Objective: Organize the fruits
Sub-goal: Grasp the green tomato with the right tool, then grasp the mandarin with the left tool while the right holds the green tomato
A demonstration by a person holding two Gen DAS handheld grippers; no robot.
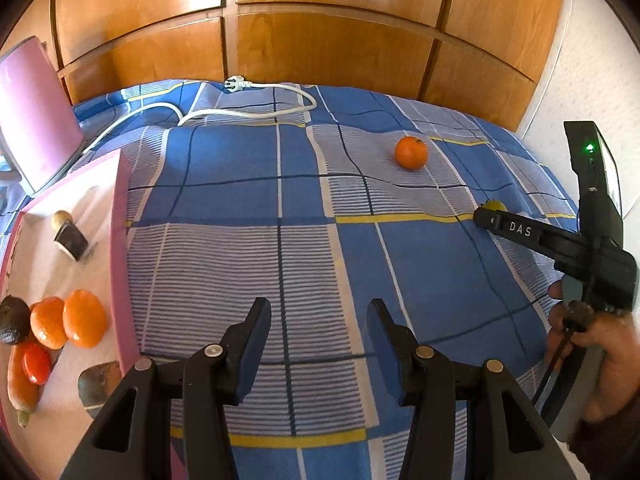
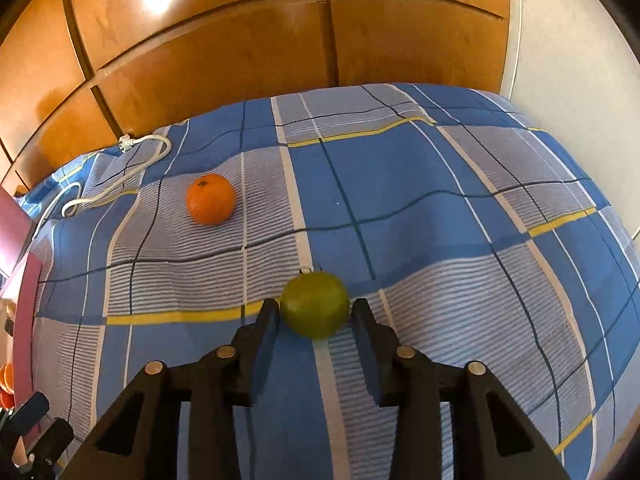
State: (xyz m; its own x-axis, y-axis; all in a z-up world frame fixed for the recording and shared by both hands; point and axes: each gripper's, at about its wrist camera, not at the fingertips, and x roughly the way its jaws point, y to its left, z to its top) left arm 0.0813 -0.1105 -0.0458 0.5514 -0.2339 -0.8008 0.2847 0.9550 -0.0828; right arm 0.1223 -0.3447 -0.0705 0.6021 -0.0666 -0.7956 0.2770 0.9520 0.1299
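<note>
While your left gripper (image 1: pixel 318 322) hovers with spread jaws over bare bedspread (image 1: pixel 248 240), the pink-rimmed tray (image 1: pixel 120 248) at far left holds two glossy tangerines (image 1: pixel 68 322), a dark avocado (image 1: pixel 14 320), a red tomato (image 1: pixel 36 364), a tapering carrot (image 1: pixel 20 388) lying lengthwise toward you, and some brown items you cannot identify. A white cable (image 1: pixel 248 112) loops over the checked fabric. One round orange (image 2: pixel 210 199) sits alone, stem end up. Your right gripper (image 2: pixel 316 312) brackets the smooth green apple (image 2: pixel 315 304) on the bedspread; both fingertips (image 2: pixel 269 312) appear to touch its sides.
</note>
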